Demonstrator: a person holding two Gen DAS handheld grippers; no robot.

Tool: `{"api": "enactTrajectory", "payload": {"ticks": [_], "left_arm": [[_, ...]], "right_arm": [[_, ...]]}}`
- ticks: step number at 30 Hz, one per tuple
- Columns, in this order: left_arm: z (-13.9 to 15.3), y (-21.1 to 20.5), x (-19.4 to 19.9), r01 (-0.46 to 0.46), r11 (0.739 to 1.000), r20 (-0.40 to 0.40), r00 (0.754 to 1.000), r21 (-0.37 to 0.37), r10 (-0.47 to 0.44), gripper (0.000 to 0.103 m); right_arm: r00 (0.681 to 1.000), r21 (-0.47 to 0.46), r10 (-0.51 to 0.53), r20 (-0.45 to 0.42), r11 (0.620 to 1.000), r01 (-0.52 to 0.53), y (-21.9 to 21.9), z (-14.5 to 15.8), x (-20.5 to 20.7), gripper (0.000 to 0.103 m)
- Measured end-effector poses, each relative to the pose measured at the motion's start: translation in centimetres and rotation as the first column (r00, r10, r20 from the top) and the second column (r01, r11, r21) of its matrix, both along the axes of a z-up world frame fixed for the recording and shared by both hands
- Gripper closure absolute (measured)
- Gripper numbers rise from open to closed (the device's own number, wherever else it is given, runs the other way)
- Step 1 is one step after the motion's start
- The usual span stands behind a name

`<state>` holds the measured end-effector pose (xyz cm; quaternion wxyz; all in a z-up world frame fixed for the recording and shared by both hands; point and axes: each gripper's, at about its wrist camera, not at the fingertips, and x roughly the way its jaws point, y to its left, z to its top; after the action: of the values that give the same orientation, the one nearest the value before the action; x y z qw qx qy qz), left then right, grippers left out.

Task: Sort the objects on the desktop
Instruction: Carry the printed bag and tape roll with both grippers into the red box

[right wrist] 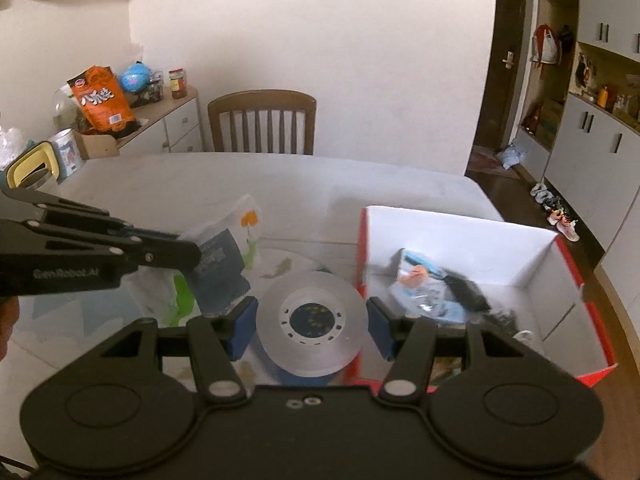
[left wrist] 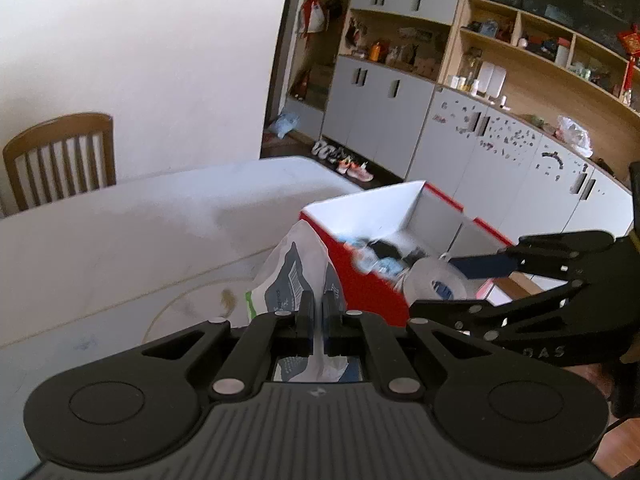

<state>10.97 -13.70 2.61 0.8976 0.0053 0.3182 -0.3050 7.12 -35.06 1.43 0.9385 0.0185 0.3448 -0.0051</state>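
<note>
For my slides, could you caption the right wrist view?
Right gripper clamps a tape roll beside the red box; left gripper holds a packet.

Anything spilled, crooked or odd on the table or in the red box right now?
Nothing spilled or damaged. The left gripper holds the plastic packet and the right gripper holds the tape roll. The red box sits upright, its contents in a loose jumble.

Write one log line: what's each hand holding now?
left gripper: shut on plastic packet | right gripper: shut on tape roll | red box: open
</note>
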Motion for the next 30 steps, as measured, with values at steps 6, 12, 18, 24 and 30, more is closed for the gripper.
{"api": "enactTrajectory", "payload": {"ticks": [6, 12, 18, 24, 30], "left_arm": [[1.6, -3.2, 0.5, 0.039, 0.999, 0.042, 0.998, -0.007, -0.039, 0.100], [2.2, -7.2, 1.1, 0.082, 0.997, 0.066, 0.994, 0.011, -0.082, 0.100], [2.1, -10.9, 1.6, 0.122, 0.992, 0.073, 0.990, 0.038, -0.124, 0.100], [1.7, -13.9, 2.1, 0.149, 0.986, 0.080, 0.985, 0.068, -0.154, 0.100], [-0.3, -16.9, 4.2, 0.176, 0.978, 0.037, 0.983, 0.114, -0.182, 0.100]], "right_arm": [[1.000, -0.006, -0.028, 0.012, 1.000, 0.028, -3.0, 0.1, -0.5, 0.045], [0.998, -0.005, -0.054, 0.015, 0.999, 0.054, -6.2, -0.2, -0.6, 0.045], [0.998, -0.007, -0.066, 0.007, 0.998, 0.066, -8.7, -0.7, -0.9, 0.045], [0.996, -0.020, -0.085, 0.004, 0.996, 0.085, -11.0, -1.2, -1.0, 0.045], [0.995, -0.039, -0.095, -0.023, 0.995, 0.094, -13.1, -2.4, -0.4, 0.045]]}}
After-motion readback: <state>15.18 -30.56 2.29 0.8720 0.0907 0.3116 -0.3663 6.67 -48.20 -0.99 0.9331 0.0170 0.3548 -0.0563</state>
